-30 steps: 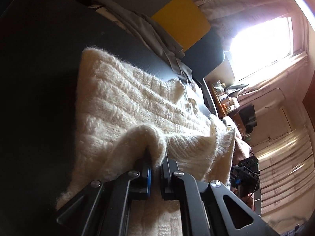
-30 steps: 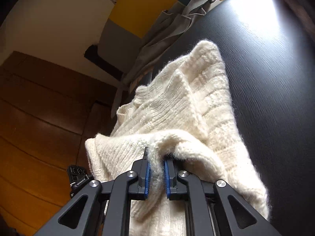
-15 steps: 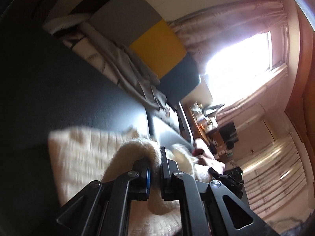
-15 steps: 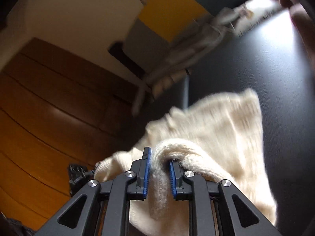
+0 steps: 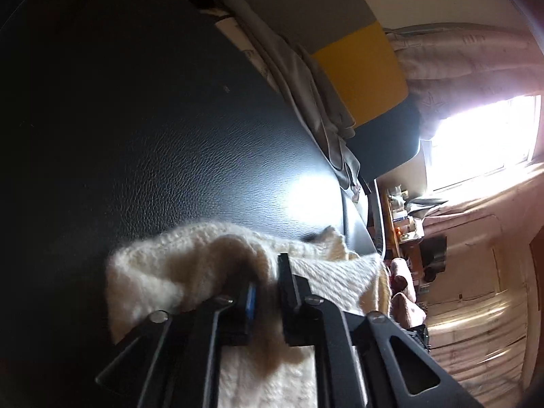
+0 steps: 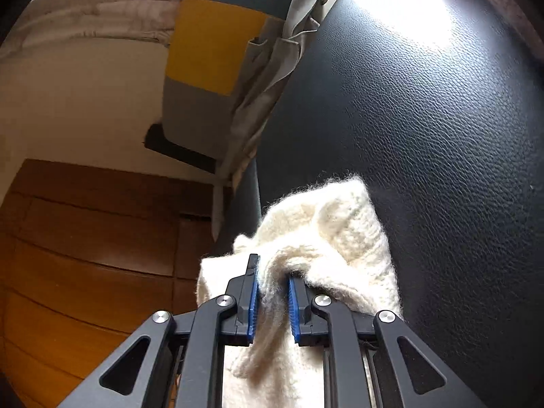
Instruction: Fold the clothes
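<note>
A cream knitted sweater point(image 5: 163, 272) lies bunched on a black leather-textured surface point(image 5: 170, 136), close in front of both grippers. The jaws of my left gripper point(image 5: 267, 272) are opening. A fold of the knit drapes over its left finger and sags, blurred, through the gap, and the pads look clear of it. In the right wrist view, the sweater point(image 6: 340, 224) forms a small heap at the surface's point(image 6: 442, 136) left edge. My right gripper point(image 6: 272, 268) is shut on a thick fold of it, pinched between the blue pads.
A grey garment point(image 5: 306, 85) hangs at the surface's far edge, against a grey and yellow cushion point(image 5: 357, 68). A bright window point(image 5: 482, 142) and cluttered shelves are at the right. Wooden panelling point(image 6: 85, 238) lies beyond the left edge in the right wrist view.
Both grippers carried their folds across the sweater, so it went from spread out to a compact heap with more bare surface beyond. The left jaws have parted wider; the right still pinches.
</note>
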